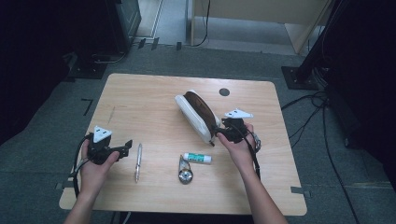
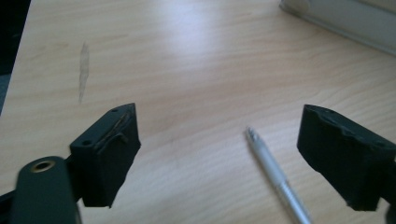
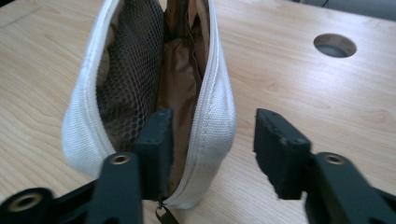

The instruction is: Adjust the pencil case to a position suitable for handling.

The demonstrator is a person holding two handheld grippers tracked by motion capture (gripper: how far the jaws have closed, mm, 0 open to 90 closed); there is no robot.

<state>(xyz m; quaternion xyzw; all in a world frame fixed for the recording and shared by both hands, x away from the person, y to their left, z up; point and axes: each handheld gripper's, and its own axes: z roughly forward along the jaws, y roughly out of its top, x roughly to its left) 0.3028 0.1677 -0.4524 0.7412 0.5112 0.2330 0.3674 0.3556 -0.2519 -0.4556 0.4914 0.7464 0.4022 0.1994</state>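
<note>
A white zip pouch (image 1: 198, 115) with a brown lining lies open in the middle of the table. In the right gripper view the pouch (image 3: 93, 116) gapes towards me, showing mesh inside. My right gripper (image 3: 214, 116) is open, one jaw inside the pouch mouth and the other outside, so the near wall stands between them untouched. In the high view the right gripper (image 1: 223, 132) is at the pouch's near end. A silver pen (image 2: 275, 177) lies on the wood between the wide-open jaws of my left gripper (image 2: 218, 112), closer to the right-hand jaw. From above, the left gripper (image 1: 125, 149) sits just left of the pen (image 1: 138, 162).
A glue stick (image 1: 197, 158) and a small metal object (image 1: 185, 173) lie near the front middle of the table (image 1: 140, 98). A round cable hole (image 1: 224, 92) is behind the pouch. Dark stands and cables surround the table on the floor.
</note>
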